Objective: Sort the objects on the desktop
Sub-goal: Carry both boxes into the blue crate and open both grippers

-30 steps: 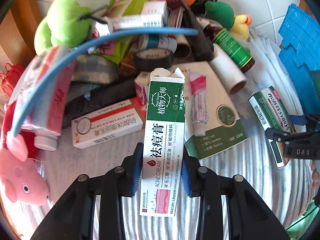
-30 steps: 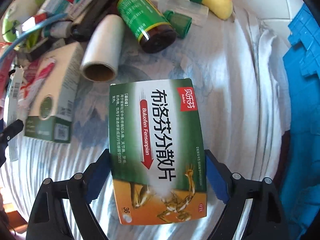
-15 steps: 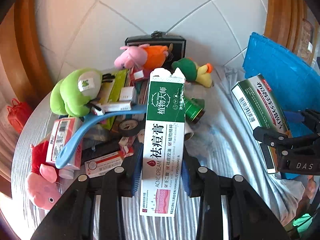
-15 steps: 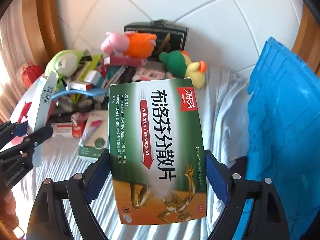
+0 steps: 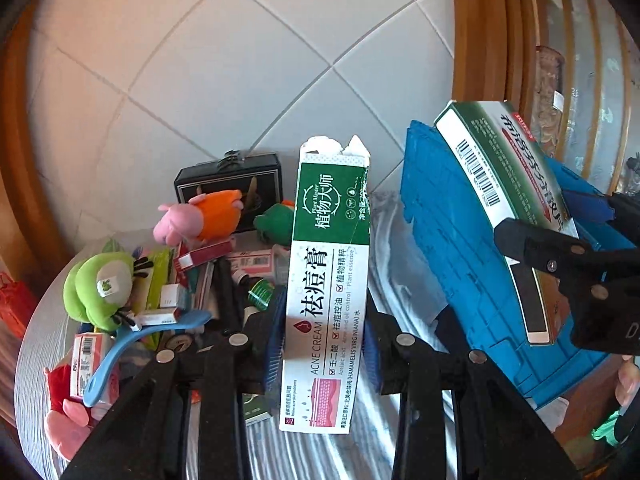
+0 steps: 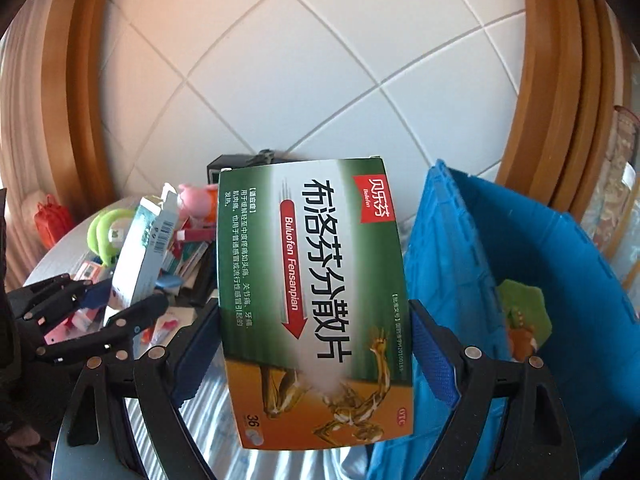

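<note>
Both grippers loaded, boxes held up off the worktop

Left gripper [image 5: 325, 354]: jaws clenched on the tall acne cream box [image 5: 328, 280], upright, torn top flap. Right gripper [image 6: 316, 356]: jaws clamped wide on the green ibuprofen box [image 6: 312, 296], face toward camera. Blue crate [image 6: 540, 264] at right, just beside the ibuprofen box. Clutter pile with green plush [image 5: 102, 284] sits far left on the worktop [image 5: 38, 344]

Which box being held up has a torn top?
The tall, narrow acne cream box in the left hand-held gripper: its top flap is ragged and ripped open. The wide green-and-orange tablet box in the right hand-held gripper looks whole.
</note>
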`<action>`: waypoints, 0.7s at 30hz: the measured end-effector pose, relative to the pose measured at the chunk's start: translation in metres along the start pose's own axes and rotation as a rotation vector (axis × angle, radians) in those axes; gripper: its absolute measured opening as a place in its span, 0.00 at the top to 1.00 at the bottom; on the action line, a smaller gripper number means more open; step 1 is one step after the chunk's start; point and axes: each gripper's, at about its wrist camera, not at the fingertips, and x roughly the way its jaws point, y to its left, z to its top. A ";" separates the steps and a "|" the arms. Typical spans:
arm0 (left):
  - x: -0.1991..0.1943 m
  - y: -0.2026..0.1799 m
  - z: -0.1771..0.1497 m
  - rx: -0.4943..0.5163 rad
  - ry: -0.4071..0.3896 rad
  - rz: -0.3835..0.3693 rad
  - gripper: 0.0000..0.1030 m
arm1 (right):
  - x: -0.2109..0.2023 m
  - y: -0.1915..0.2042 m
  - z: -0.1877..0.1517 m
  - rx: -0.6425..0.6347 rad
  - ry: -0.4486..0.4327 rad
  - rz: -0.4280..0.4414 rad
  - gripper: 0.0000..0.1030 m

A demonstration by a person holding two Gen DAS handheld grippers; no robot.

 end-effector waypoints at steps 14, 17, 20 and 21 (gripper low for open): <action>-0.004 -0.143 0.079 0.112 -0.101 -0.161 0.68 | -0.070 -0.169 0.005 0.131 -0.085 -0.274 0.14; -0.001 -0.173 0.099 0.135 -0.111 -0.191 0.68 | -0.073 -0.208 -0.003 0.153 -0.061 -0.330 0.14; 0.005 -0.207 0.119 0.163 -0.088 -0.241 0.68 | -0.075 -0.241 -0.009 0.168 -0.028 -0.370 0.14; 0.009 -0.219 0.125 0.170 -0.071 -0.265 0.68 | -0.072 -0.252 -0.009 0.178 -0.015 -0.376 0.14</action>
